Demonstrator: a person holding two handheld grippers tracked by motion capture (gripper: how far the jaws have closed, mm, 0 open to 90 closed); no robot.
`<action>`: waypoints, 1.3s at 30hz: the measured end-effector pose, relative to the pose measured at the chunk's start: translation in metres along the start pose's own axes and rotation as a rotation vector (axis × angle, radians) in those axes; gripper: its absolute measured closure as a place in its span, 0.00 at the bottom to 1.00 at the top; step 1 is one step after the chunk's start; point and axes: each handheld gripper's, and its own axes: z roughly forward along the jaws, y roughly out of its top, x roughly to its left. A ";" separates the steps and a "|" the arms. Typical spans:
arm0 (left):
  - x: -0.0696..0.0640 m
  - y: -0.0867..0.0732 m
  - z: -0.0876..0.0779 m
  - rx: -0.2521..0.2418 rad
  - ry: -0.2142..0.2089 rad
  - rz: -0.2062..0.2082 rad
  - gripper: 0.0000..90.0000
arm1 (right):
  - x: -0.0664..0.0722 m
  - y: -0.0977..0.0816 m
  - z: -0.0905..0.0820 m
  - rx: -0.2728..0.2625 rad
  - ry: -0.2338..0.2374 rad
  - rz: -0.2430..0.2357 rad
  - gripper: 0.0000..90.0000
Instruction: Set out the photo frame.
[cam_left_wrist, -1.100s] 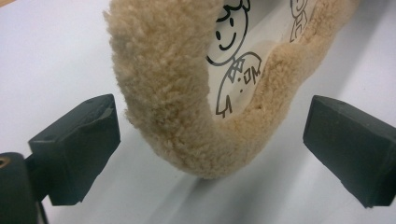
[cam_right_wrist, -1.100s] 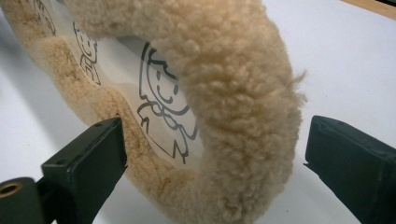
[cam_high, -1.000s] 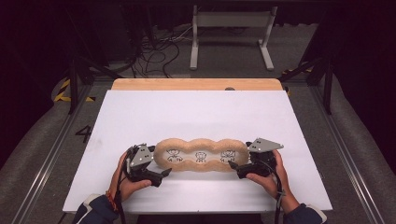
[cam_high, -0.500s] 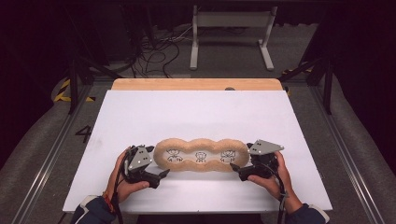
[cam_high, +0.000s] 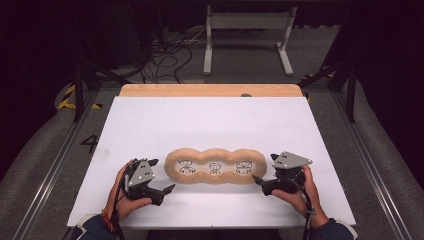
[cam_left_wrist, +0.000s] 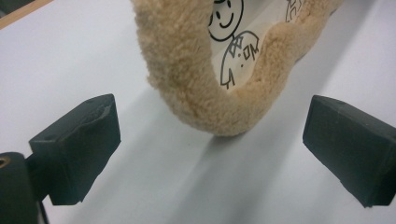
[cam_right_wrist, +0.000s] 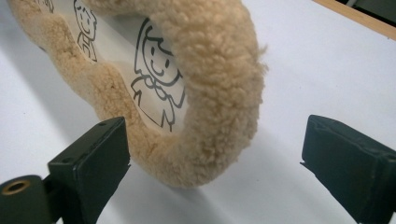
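Bright, even light is falling from above onto the white table (cam_high: 215, 120), while the floor and room around it are sinking into near darkness. The high view is looking soft and slightly grainy. In both gripper views the fuzzy tan frame (cam_left_wrist: 196, 93) is casting a soft grey shadow toward the camera, and the black jaws at the bottom edges are blurring slightly. No glare is showing.

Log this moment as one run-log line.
left gripper: open, just off mat's left end | right gripper: open, at mat's right end | fleece-edged mat: flat on white table, ungripped
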 end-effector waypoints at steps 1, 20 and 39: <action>0.000 -0.001 -0.001 0.001 0.003 0.005 0.05 | 0.000 -0.001 0.000 0.004 0.000 0.000 0.08; 0.009 -0.015 -0.014 -0.015 0.032 -0.019 0.06 | -0.011 -0.023 -0.011 0.044 -0.027 0.005 0.09; 0.021 -0.042 -0.031 0.011 0.099 -0.065 0.06 | -0.027 -0.054 -0.025 0.049 -0.090 0.039 0.09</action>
